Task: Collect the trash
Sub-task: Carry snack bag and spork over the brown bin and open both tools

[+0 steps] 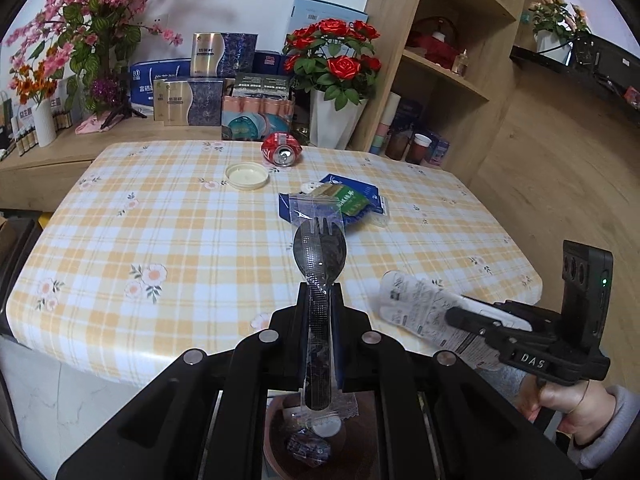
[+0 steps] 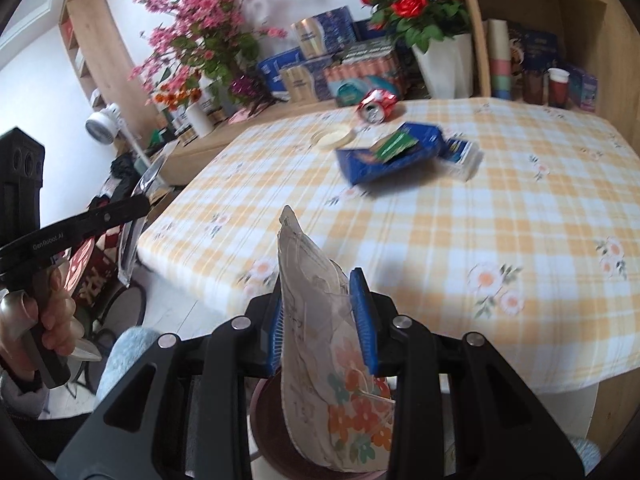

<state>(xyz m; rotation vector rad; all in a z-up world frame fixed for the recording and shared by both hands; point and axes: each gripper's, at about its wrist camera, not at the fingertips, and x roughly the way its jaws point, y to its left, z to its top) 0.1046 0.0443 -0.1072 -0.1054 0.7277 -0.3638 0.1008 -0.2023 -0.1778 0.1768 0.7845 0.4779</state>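
Note:
My left gripper [image 1: 320, 292] is shut on a black plastic spork in a clear wrapper [image 1: 319, 256], held over a brown bin [image 1: 280, 448] that holds some wrappers, at the table's near edge. My right gripper [image 2: 320, 280] is shut on a crumpled white flowered wrapper [image 2: 320, 320], also over the brown bin [image 2: 264, 412]. On the checked tablecloth lie a crushed red can [image 1: 281, 149], a round cream lid [image 1: 247, 175], and a blue packet with a green sachet on it [image 1: 344, 199]. The can [image 2: 377, 106] and blue packet [image 2: 390, 152] show in the right wrist view too.
The table [image 1: 160, 240] stands against a low wooden shelf with gift boxes [image 1: 208, 80], pink flowers [image 1: 80, 20] and a red rose pot [image 1: 336, 64]. A tall wooden shelf unit [image 1: 440, 60] with cups is at the right. A small clear box [image 2: 464, 156] lies beside the blue packet.

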